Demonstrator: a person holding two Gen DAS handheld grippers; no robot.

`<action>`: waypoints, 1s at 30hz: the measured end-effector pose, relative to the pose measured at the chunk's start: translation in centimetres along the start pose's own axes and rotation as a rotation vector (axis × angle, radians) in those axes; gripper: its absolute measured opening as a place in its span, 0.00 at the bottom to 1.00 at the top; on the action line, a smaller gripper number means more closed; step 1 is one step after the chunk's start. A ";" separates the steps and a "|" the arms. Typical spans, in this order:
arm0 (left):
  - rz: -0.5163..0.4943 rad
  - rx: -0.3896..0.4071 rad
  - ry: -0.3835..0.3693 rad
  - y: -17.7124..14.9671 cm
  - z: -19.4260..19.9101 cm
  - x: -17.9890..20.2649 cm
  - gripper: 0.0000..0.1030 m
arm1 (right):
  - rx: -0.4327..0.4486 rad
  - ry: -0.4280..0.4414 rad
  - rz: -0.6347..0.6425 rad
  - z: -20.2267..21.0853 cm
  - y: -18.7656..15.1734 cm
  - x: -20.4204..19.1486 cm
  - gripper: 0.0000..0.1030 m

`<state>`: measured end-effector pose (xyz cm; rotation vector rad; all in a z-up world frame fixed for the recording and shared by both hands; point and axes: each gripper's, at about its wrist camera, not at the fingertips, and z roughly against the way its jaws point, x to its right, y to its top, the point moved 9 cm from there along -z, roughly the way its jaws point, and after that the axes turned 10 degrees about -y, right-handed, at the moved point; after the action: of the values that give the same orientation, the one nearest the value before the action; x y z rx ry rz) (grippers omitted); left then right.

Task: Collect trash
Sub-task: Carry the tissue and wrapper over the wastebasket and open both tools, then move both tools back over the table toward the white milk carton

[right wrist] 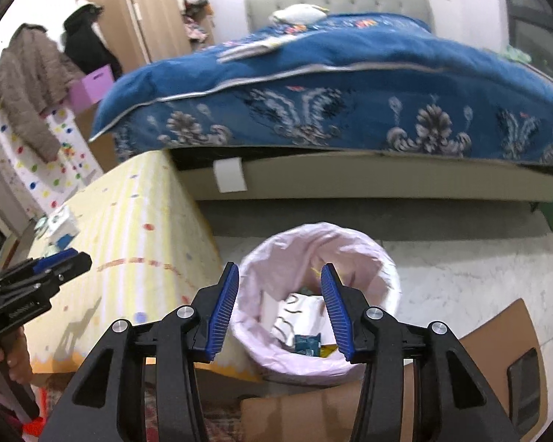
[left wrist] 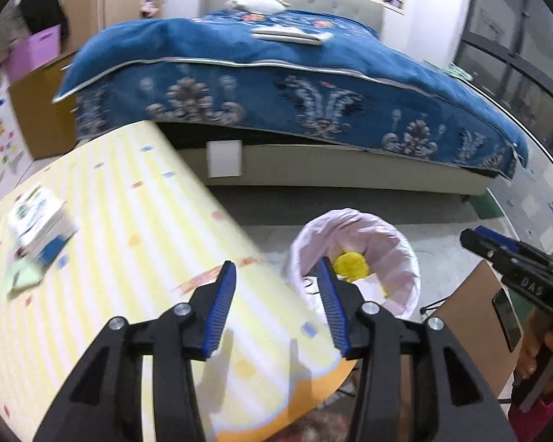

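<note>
A trash bin lined with a pale pink bag (right wrist: pixel 372 258) stands on the floor beside the table; white wrappers, a blue packet (right wrist: pixel 308 342) and a yellow lump (left wrist: pixel 350 263) lie inside. My right gripper (right wrist: pixel 279 307) hangs open above the bin's mouth, nothing between its blue pads. My left gripper (left wrist: pixel 277 300) is open and empty over the edge of the yellow striped table (left wrist: pixel 129 228), with the bin (left wrist: pixel 394 243) just right of it. On the table's far left lie a white and green packet (left wrist: pixel 37 217) and a pale green scrap (left wrist: pixel 22 276).
A bed with a blue patterned cover (left wrist: pixel 276 84) runs behind the bin. A brown board with a phone (left wrist: pixel 507 318) on it lies at the right. A hand (left wrist: pixel 542 353) holds the right gripper (left wrist: pixel 497 246) there. A purple box (right wrist: pixel 92 86) and coats stand far left.
</note>
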<state>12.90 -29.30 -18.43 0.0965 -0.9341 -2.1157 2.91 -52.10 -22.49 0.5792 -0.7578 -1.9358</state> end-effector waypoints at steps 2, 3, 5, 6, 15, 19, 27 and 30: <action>0.019 0.016 0.031 -0.8 1.9 -1.4 0.47 | 0.005 0.018 0.027 0.7 -0.1 -1.7 0.46; 0.025 0.022 0.041 -1.0 2.5 -1.8 0.47 | 0.007 0.027 0.042 1.0 -0.3 -2.5 0.46; 0.048 0.038 0.069 -1.8 4.2 -3.2 0.49 | 0.003 0.044 0.074 1.4 -0.7 -4.4 0.47; 0.061 0.045 0.082 -2.1 5.0 -3.9 0.49 | -0.001 0.054 0.093 1.5 -0.9 -5.4 0.47; 0.159 0.091 0.189 -4.5 10.0 -10.0 0.59 | 0.006 0.150 0.239 3.0 -1.6 -14.2 0.47; 0.218 0.124 0.231 -5.5 12.5 -13.6 0.61 | 0.011 0.197 0.303 3.2 -1.3 -18.4 0.50; 0.322 0.166 0.345 -6.7 16.7 -21.6 0.68 | 0.025 0.283 0.432 2.3 -0.8 -27.6 0.65; 0.357 0.172 0.373 -7.0 17.8 -24.7 0.68 | 0.022 0.305 0.476 1.2 -0.5 -31.1 0.66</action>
<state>18.67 1.29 -15.88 0.3708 -0.8342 -1.6165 15.52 -23.82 -19.50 0.6247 -0.6505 -1.3660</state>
